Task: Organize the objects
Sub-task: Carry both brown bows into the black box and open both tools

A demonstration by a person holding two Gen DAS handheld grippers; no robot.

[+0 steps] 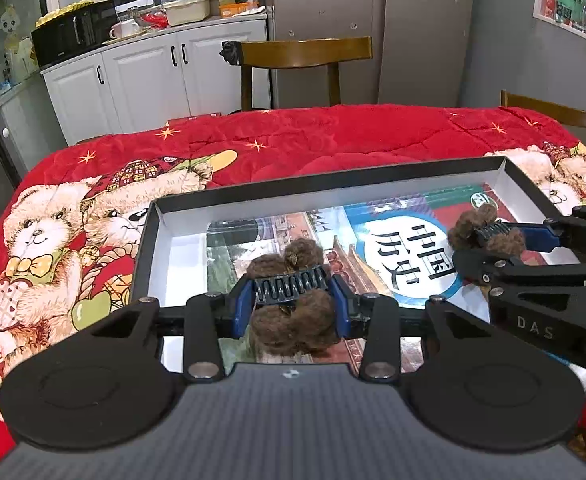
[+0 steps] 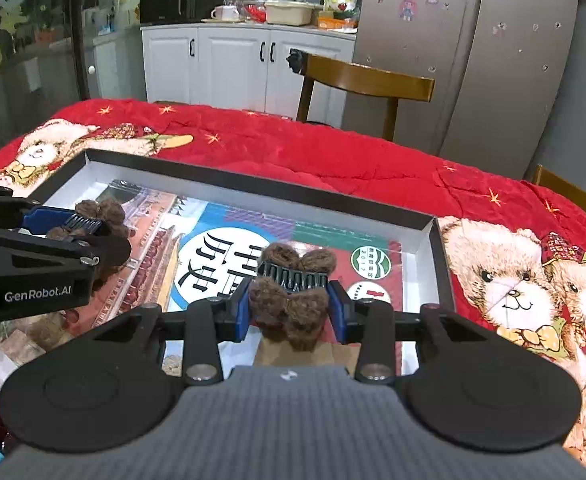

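Observation:
My left gripper (image 1: 291, 306) is shut on a brown fuzzy hair claw clip (image 1: 293, 280) with black teeth, held over the shallow black-rimmed box (image 1: 333, 174). My right gripper (image 2: 293, 308) is shut on a second brown fuzzy claw clip (image 2: 293, 280) over the same box (image 2: 253, 188). Each gripper shows in the other's view: the right gripper (image 1: 493, 236) with its clip (image 1: 489, 228) at the right, the left gripper (image 2: 81, 224) with its clip (image 2: 101, 212) at the left. A colourful book (image 1: 393, 240) lies flat in the box; it also shows in the right wrist view (image 2: 221, 256).
The box sits on a table under a red teddy-bear quilt (image 1: 293, 136). Wooden chairs (image 1: 305, 64) stand behind the table and at its right edge (image 1: 553, 110). White cabinets (image 1: 153, 68) with cluttered counter and a steel fridge (image 1: 373, 20) stand behind.

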